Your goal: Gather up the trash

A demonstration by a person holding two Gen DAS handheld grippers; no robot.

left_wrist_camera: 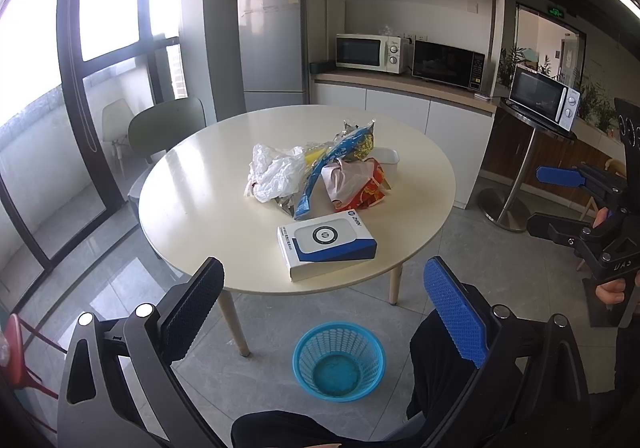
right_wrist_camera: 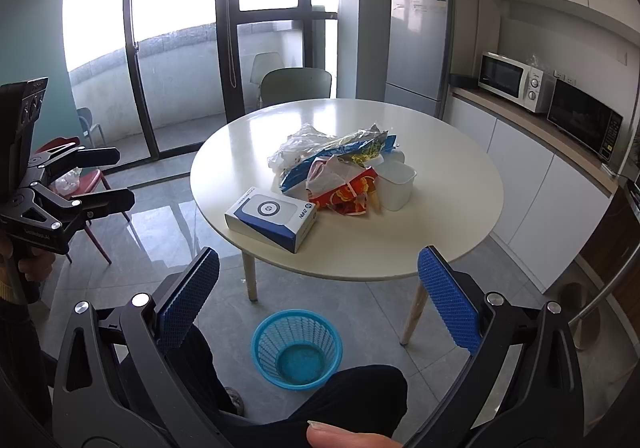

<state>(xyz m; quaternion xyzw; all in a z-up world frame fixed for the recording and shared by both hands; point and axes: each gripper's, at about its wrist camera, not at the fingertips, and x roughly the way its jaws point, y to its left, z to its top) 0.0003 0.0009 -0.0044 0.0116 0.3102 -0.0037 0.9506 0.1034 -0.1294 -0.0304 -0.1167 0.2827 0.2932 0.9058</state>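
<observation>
A heap of trash lies in the middle of the round white table [left_wrist_camera: 208, 207] [right_wrist_camera: 440, 240]: a crumpled white plastic bag [left_wrist_camera: 276, 171], a blue and yellow wrapper [left_wrist_camera: 336, 163] [right_wrist_camera: 340, 155], a red and yellow snack bag [left_wrist_camera: 368, 187] [right_wrist_camera: 348, 195] and a white cup [right_wrist_camera: 396, 183]. A blue and white box [left_wrist_camera: 326, 244] [right_wrist_camera: 272, 217] lies near the table's front edge. An empty blue basket [left_wrist_camera: 339, 360] [right_wrist_camera: 297, 348] stands on the floor. My left gripper [left_wrist_camera: 324, 312] and right gripper [right_wrist_camera: 318, 296] are open, empty, short of the table.
A green chair [left_wrist_camera: 168, 127] [right_wrist_camera: 296, 85] stands behind the table and a red chair [right_wrist_camera: 80, 175] to the left. A fridge [left_wrist_camera: 272, 47], a counter with microwaves [left_wrist_camera: 408, 55] and glass doors surround the area. My legs are below.
</observation>
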